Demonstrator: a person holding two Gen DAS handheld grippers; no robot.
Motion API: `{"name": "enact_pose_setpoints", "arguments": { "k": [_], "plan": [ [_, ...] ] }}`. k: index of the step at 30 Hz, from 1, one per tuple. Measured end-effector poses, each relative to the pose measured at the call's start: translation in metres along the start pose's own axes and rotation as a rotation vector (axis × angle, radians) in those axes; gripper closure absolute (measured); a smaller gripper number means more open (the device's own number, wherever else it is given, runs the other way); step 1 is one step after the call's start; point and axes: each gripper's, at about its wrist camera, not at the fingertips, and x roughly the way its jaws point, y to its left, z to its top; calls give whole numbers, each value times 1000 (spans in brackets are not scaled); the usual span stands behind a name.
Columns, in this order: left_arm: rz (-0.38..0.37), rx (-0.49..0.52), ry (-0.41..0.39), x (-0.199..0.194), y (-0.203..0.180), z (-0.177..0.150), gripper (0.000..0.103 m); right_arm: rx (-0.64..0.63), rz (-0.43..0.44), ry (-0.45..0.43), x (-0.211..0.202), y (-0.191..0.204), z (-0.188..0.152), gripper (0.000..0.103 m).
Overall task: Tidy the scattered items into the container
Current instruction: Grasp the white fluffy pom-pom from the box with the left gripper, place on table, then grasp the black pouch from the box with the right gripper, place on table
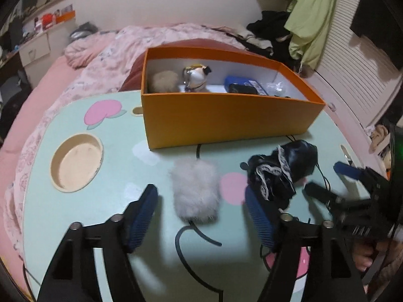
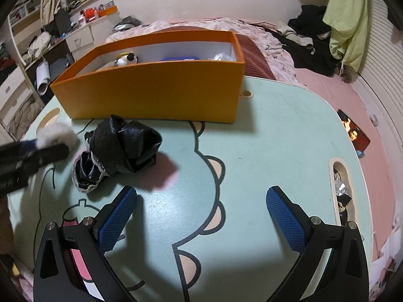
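Your left gripper (image 1: 201, 211) stands spread wide above the table (image 1: 121, 176), with the white fluffy pouch (image 1: 194, 191) lying on the surface between the blue pads; neither pad touches it. No earlier view is given, so only the spread stance is stated. Your right gripper (image 2: 201, 216) is likewise spread, with bare table between its pads and nothing held.

Open room: in the right wrist view, the mint-green tabletop is free from the gripper forward to the orange box (image 2: 156, 88) and rightward to the rounded table edge. A slot (image 2: 340, 191) cut near that edge holds small items. In the left wrist view, a round recessed cup holder (image 1: 76, 162) sits toward the left edge, well apart from the pouch. The box stands at the far edge of the table, its near wall upright, its top open.

The table carries a cartoon print with pink patches and rests on a bed with pink bedding (image 1: 105, 58). Clothes hang and lie heaped at the far right; shelves and drawers stand at the far left.

The pouch lies with its long axis running from your gripper toward the box. The black lace-trimmed bundle (image 1: 282, 173) lies crumpled just right of the pouch, near the box's front wall, with no clear axis. Inside the box sit a small dog figure (image 1: 197, 75), a tan fluffy item (image 1: 163, 80) and a blue packet (image 1: 245, 85).
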Motion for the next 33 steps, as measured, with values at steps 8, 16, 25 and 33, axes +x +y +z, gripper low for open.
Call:
{"name": "enact_pose_setpoints", "arguments": {
  "k": [8, 16, 25, 33],
  "plan": [
    [81, 124, 24, 7, -15, -24, 0, 87, 77, -116, -30, -28, 38, 7],
    [93, 95, 26, 9, -16, -20, 0, 156, 424, 122, 3, 15, 142, 35],
    [86, 92, 24, 9, -14, -18, 0, 192, 429, 456, 82, 50, 150, 40],
    [86, 91, 23, 9, -13, -20, 0, 277, 536, 484, 89, 40, 142, 71]
  ]
}}
